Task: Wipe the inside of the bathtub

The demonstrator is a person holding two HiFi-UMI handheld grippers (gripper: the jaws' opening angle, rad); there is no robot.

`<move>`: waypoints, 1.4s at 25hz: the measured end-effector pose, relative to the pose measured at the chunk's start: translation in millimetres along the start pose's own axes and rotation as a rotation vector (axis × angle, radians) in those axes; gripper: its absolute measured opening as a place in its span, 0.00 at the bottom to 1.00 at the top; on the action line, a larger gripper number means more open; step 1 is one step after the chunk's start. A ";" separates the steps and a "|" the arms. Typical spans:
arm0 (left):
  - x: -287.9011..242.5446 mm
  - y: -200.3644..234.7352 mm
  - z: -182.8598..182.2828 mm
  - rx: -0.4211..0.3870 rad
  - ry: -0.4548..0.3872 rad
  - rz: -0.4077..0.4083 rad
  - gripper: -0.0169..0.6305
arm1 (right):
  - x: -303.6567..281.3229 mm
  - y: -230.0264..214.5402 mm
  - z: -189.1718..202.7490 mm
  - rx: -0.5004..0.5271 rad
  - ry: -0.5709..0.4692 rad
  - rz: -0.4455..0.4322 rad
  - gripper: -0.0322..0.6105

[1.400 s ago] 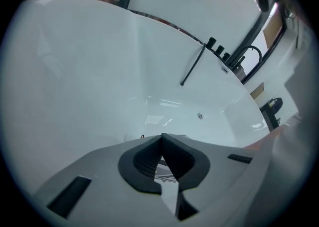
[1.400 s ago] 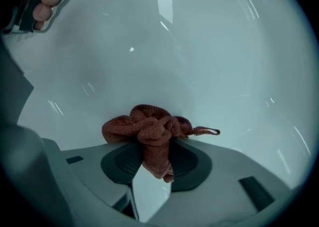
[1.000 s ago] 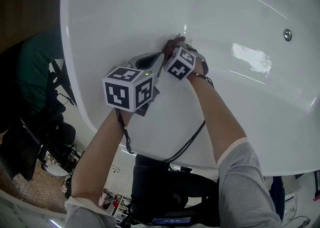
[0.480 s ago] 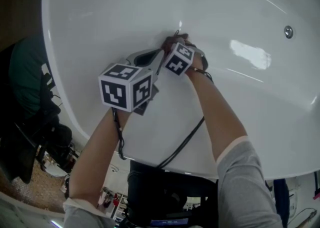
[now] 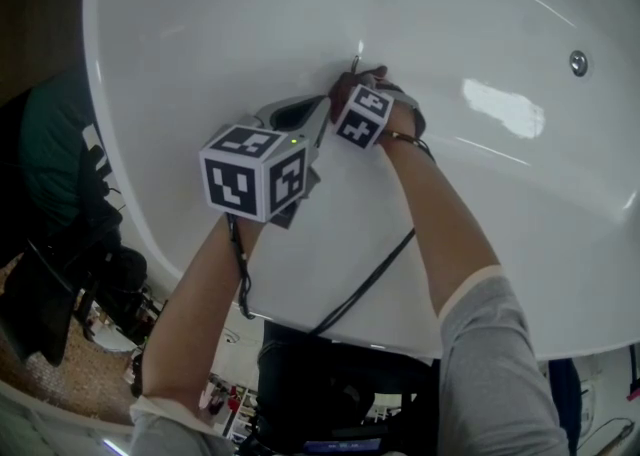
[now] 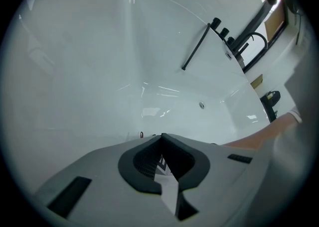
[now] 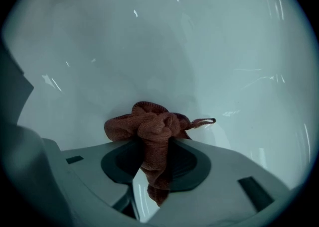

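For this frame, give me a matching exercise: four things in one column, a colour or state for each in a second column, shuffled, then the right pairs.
Things
1. left gripper
2. right gripper
3. cloth
4. tap

Colours or states
a. reddish-brown, bunched up
b. shut, nothing between the jaws
c. black, on the rim of the tub
d. shut on the cloth

Pairs: 1-b, 2-d, 3-a, 4-c
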State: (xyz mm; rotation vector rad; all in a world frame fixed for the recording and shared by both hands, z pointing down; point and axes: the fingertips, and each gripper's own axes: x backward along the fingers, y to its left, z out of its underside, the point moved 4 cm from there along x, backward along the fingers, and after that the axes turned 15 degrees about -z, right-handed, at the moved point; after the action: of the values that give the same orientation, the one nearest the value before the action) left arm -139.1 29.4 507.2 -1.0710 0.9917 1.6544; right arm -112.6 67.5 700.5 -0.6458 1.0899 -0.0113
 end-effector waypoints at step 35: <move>0.7 -15.5 6.4 0.030 0.014 0.051 0.04 | 52.8 -73.9 38.8 -0.080 0.010 0.243 0.27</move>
State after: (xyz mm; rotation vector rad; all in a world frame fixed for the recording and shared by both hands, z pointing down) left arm -125.9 39.7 506.2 -1.0468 1.0573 1.6701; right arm -33.1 9.1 705.3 -0.5816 1.1769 0.2402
